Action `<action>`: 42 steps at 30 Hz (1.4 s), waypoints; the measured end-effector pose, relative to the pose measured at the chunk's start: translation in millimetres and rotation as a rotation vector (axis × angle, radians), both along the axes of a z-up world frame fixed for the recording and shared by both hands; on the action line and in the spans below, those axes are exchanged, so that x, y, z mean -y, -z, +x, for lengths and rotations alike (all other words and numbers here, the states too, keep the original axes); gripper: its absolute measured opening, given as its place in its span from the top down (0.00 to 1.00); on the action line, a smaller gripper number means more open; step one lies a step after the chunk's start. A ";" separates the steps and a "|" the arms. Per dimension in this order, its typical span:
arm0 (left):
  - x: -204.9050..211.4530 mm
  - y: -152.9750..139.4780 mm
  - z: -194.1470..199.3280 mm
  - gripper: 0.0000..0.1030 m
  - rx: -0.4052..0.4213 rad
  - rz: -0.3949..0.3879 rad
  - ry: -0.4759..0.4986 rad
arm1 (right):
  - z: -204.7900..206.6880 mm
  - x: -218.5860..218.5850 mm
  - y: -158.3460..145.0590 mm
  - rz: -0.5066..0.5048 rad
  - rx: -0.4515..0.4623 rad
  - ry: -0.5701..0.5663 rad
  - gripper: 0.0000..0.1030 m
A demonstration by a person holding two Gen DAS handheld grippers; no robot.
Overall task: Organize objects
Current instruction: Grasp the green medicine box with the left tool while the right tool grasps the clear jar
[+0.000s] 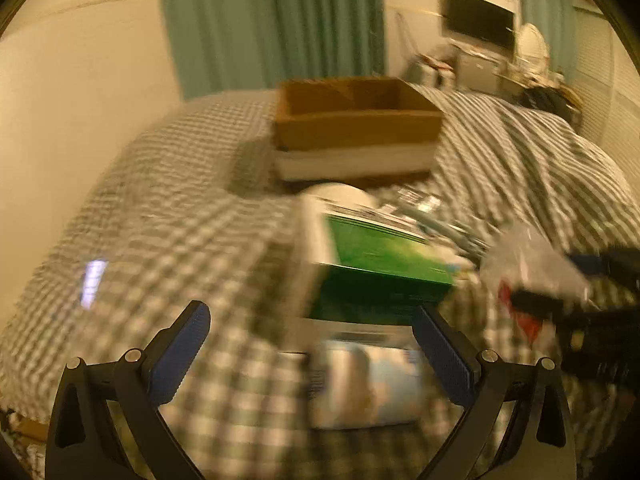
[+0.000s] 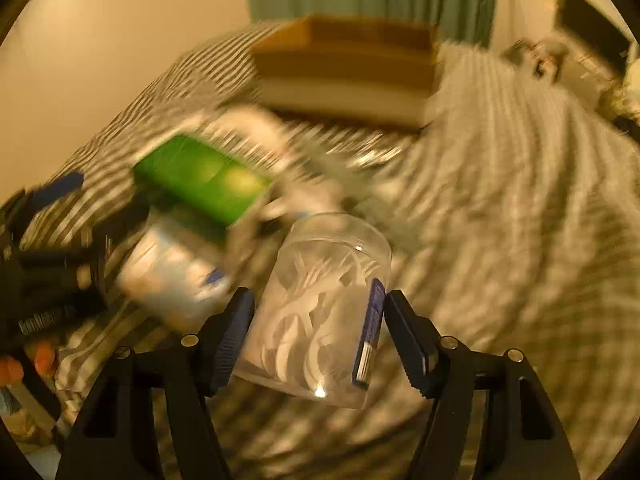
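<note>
My right gripper [image 2: 319, 296] points down at a clear plastic bag [image 2: 320, 312] of white pieces with a blue label, which lies on the checked bed cover [image 2: 500, 200]. The bag sits between the jaws, with the pads right at its sides and no squeeze visible. In the left wrist view my left gripper [image 1: 308, 312] stands wide open over a blurred white packet [image 1: 368, 384], with a green box [image 1: 380, 256] just beyond. The right gripper [image 1: 560, 280] and the bag [image 1: 532, 256] appear at that view's right edge.
An open cardboard box [image 1: 360, 128] on a white base stands farther back on the bed, also in the right wrist view [image 2: 348, 60]. Small clutter lies between it and the green box [image 2: 204, 180]. Green curtains, a wall and a cluttered desk lie beyond.
</note>
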State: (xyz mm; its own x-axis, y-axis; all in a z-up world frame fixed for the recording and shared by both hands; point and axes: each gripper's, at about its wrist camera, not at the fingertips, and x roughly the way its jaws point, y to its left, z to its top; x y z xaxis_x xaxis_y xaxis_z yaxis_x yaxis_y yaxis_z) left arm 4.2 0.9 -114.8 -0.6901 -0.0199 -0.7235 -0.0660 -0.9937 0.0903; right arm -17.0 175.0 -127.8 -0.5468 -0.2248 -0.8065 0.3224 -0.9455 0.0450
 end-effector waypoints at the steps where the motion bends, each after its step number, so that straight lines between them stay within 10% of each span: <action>1: -7.4 3.1 -3.2 0.00 0.011 -0.010 0.017 | -1.6 -6.4 -3.1 0.000 -0.010 0.014 0.37; 15: -50.8 26.6 -45.5 0.00 0.052 -0.173 0.005 | -23.3 -34.6 -2.0 -0.053 0.002 0.066 0.39; 25: -30.1 28.0 -40.9 0.00 0.088 -0.004 -0.034 | -20.2 -33.0 0.4 -0.043 -0.003 0.058 0.40; 35: -43.4 44.3 -67.9 0.00 0.053 -0.152 -0.185 | -21.1 -34.1 3.4 -0.032 0.001 0.071 0.40; 42: -28.7 36.0 -64.3 0.06 0.031 -0.038 -0.121 | -21.2 -37.3 3.6 -0.041 -0.002 0.077 0.40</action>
State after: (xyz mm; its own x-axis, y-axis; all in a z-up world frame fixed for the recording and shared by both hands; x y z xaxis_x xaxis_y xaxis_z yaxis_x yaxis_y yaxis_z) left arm -60.1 29.6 -150.9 -0.6583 -0.1288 -0.7417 0.0503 -0.9906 0.1274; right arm -38.2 212.3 -131.3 -0.5650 -0.2148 -0.7966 0.2492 -0.9648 0.0834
